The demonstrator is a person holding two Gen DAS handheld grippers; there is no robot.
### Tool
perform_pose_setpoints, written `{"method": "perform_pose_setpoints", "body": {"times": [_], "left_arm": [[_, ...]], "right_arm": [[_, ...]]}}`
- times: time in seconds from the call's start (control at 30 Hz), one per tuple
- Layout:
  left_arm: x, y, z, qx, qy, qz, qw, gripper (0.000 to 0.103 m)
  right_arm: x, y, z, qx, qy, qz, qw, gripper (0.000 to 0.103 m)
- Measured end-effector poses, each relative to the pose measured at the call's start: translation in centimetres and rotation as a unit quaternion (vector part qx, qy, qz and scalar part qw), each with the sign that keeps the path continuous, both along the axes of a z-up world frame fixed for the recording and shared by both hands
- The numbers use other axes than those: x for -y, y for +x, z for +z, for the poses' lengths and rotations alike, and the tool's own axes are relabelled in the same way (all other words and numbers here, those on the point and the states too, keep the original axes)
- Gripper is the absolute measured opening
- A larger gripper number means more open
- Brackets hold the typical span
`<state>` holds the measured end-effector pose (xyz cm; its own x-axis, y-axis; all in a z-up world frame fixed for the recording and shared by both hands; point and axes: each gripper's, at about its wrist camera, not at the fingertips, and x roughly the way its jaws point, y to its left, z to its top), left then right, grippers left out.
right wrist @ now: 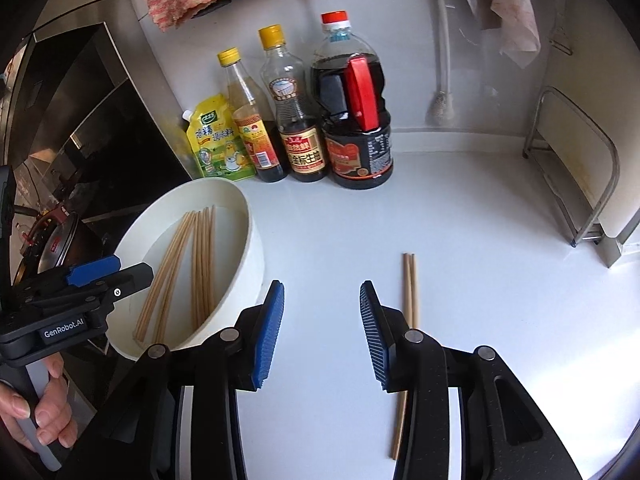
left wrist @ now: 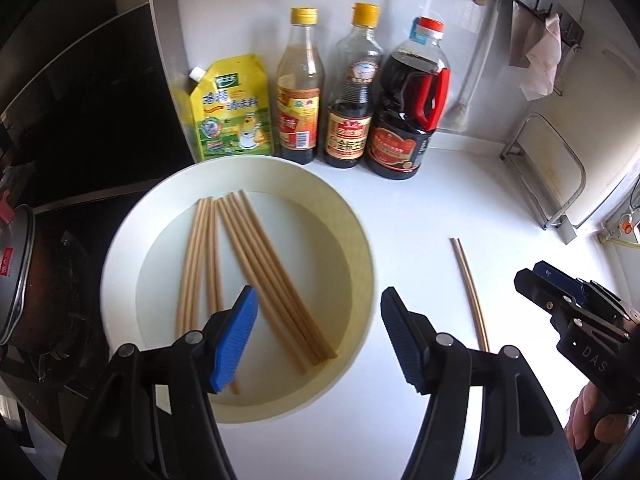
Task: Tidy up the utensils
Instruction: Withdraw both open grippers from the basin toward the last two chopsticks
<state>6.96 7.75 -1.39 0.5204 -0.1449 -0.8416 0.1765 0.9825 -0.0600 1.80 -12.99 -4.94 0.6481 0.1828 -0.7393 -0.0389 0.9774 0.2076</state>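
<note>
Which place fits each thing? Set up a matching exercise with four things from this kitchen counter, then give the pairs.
Things:
1. Chopstick pair
2. Chopstick bunch
3. Yellow pouch
4. Red-handled bottle

Places:
A. Inside the white bowl
B. Right end of the condiment row
C. Flat on the counter, right of the bowl
D. Left end of the condiment row

Pairs: 1-C, 2-A, 3-D, 4-B

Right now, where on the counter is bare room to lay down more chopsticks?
Free: the white counter between the chopstick pair and the metal rack, and the strip between the pair and the basin. Crowded: the back left corner, where the sauce bottles stand side by side behind the basin.
</note>
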Motion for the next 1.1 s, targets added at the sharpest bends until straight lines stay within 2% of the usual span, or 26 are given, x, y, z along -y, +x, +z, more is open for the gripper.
{"method": "perform_pose_setpoints", "body": {"times": [0.2, 0.5, 0.77, 1.1], "left_arm": [[3.3, 0.1, -1.2, -0.006, 0.0, -0.016, 0.9999, 0.063], [7.4, -0.3, -3.1, -0.011, 0.011, -0.025, 0.9996, 0.063], [9.8, -0.9, -4.6, -0.021, 0.011, -0.036, 0.9991, 0.063], [10.9, -1.5, -6.3, -0.029, 0.005, -0.046, 0.9985, 0.063]], "right_arm": [[4.0, -0.4, -1.7, -0.022, 0.001, -0.029, 0.999, 0.039], [7.5, -0.6, -5.8, -0.06, 0.005, -0.04, 0.997, 0.039], [8.3, -0.7, -9.4, -0.088, -0.007, -0.033, 0.996, 0.039], [7.9, -0.4, -11.0, -0.089, -0.001, -0.027, 0.996, 0.039]]}}
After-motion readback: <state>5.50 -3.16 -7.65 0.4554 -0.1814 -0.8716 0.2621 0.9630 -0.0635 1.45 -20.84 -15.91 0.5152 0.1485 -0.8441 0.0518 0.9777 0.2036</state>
